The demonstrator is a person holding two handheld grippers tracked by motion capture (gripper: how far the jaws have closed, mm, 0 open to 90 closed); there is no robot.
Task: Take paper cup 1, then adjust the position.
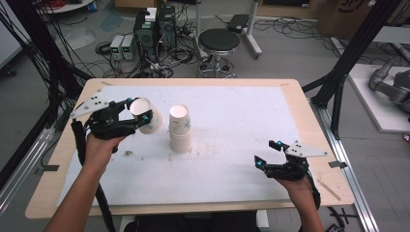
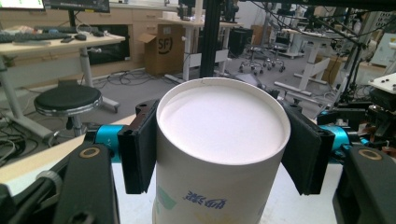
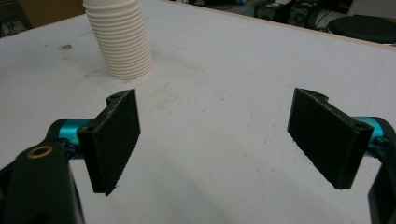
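A paper cup is hanging tilted above the counter, just left of the cup stack, with the left claw clamping its sides. The right claw is gaping empty, far right.

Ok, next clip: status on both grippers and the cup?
Left gripper shut on paper cup, held tilted off the table. Right gripper open, empty. Cup stack stands beside; nothing in the way.

matt paper cup, ribbed paper stack, scuffed white sheet on a wooden table, jaws matt black, rough.
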